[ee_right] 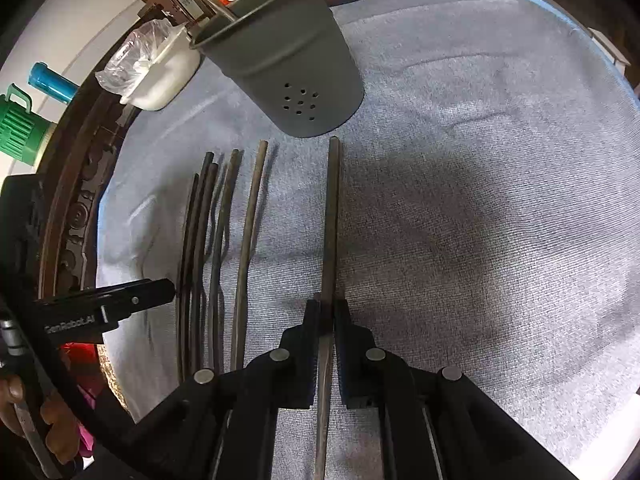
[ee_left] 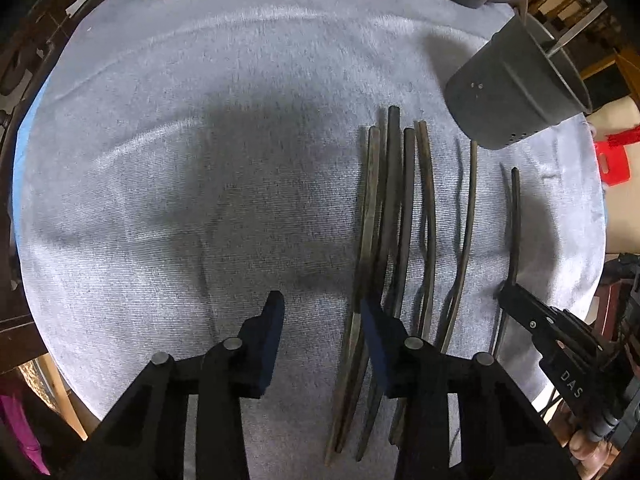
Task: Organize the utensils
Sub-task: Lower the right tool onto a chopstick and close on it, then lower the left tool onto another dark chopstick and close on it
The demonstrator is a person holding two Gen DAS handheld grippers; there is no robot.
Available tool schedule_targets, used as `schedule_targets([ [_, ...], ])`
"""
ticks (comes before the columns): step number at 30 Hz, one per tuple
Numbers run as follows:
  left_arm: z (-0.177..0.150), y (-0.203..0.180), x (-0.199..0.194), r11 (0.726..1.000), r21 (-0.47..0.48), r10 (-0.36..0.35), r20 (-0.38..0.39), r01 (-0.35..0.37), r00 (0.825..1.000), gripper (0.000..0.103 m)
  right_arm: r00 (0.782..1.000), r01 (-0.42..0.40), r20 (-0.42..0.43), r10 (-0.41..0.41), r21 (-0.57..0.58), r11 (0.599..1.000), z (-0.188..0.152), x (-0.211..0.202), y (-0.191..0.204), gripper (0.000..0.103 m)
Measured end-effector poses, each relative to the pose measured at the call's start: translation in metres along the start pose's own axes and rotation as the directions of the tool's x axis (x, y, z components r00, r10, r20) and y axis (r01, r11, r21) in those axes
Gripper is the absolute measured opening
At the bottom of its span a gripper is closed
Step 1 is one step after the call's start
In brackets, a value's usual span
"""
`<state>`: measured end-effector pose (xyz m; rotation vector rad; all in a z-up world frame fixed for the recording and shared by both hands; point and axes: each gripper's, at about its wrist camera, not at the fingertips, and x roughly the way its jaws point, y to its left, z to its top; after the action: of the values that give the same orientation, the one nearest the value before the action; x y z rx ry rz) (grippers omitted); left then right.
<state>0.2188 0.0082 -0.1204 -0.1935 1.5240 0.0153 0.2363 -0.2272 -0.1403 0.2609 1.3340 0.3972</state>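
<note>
- Bench (ee_left: 200, 160) under grey-blue cloth; grey holder (ee_right: 288, 64) at its far side.
- Right tongs (ee_right: 327, 316) clenched on one chopstick (ee_right: 333, 216).
- Left tongs (ee_left: 320, 312) released, grasping nothing, beside the loose chopsticks (ee_left: 396, 208).

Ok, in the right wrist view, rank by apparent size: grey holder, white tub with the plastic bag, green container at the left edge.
1. Grey holder, clearly largest.
2. White tub.
3. Green container, cut off by the edge, so unsure against the tub.
</note>
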Motion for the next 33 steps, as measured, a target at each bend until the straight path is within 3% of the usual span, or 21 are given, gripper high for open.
schedule_targets([
  [6,0.008,-0.009,0.006,1.000,0.004,-0.013,-0.024,0.013,1.000,0.033,1.000,-0.010,0.003,0.010,0.000,1.000,-0.001,-0.003,-0.004,0.008],
  [9,0.008,-0.016,0.011,1.000,0.010,-0.002,-0.037,0.002,0.999,0.016,1.000,-0.012,0.004,0.012,0.000,1.000,-0.002,-0.005,-0.004,0.009],
  [13,0.008,-0.012,0.012,1.000,0.011,-0.005,-0.040,0.005,0.999,0.007,1.000,-0.012,0.001,0.012,-0.002,1.000,-0.002,-0.006,-0.005,0.009],
  [21,0.004,-0.002,0.012,0.999,0.041,0.001,-0.078,0.002,0.997,0.006,1.000,0.010,-0.026,-0.010,-0.021,1.000,0.004,-0.001,0.004,0.010],
  [33,0.021,0.001,0.017,0.999,0.033,-0.005,-0.112,0.008,0.994,0.006,0.983,0.096,-0.151,-0.104,-0.061,0.994,0.027,0.014,0.028,0.010],
])
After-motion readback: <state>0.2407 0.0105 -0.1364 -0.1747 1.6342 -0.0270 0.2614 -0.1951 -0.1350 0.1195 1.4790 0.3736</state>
